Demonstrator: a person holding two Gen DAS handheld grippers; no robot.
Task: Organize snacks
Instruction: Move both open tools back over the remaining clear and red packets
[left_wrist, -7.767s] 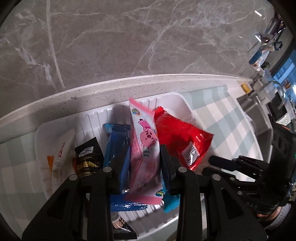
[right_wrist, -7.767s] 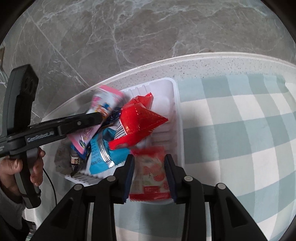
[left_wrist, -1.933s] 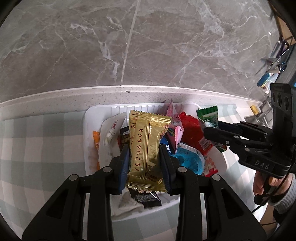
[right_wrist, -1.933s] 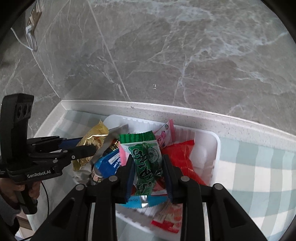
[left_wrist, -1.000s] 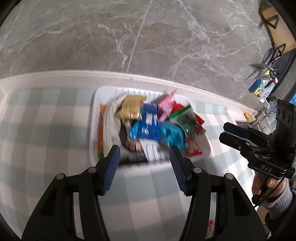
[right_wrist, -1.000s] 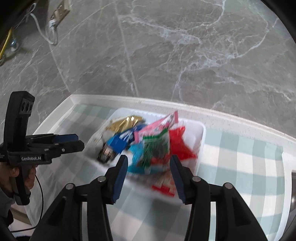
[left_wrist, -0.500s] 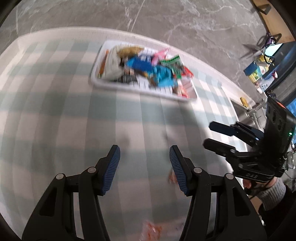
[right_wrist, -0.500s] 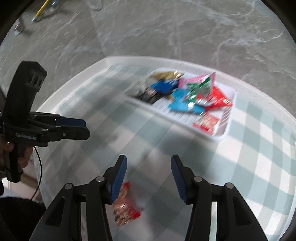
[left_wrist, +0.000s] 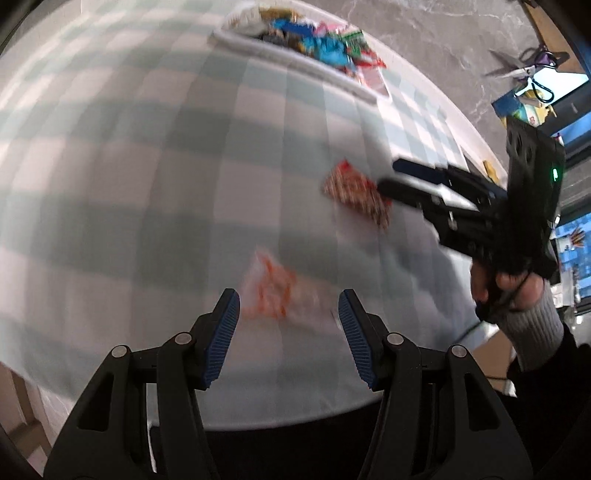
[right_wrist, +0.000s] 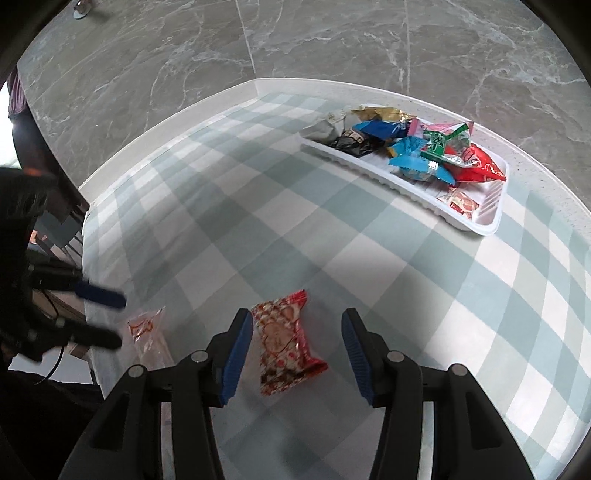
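A red patterned snack packet (right_wrist: 284, 343) lies flat on the checked cloth between the open fingers of my right gripper (right_wrist: 297, 332), closer to the left finger, with no pad touching it. To its left lies a clear packet with orange print (right_wrist: 147, 332). In the left wrist view that clear packet (left_wrist: 273, 295) is blurred, just ahead of my open left gripper (left_wrist: 289, 321). The red packet (left_wrist: 354, 192) shows there under the right gripper (left_wrist: 388, 175). The left gripper (right_wrist: 110, 317) appears at the left edge of the right wrist view.
A white tray (right_wrist: 406, 192) piled with several coloured snack packets stands far off by the marble wall; in the left wrist view the tray (left_wrist: 251, 42) is at the top. The table's near edge runs just below both packets. A hand (left_wrist: 517, 291) in a grey sleeve holds the right gripper.
Both grippers have drawn back from the tray to the table's near side and now hang over the two loose packets. The gold and green packets they held earlier lie in the tray.
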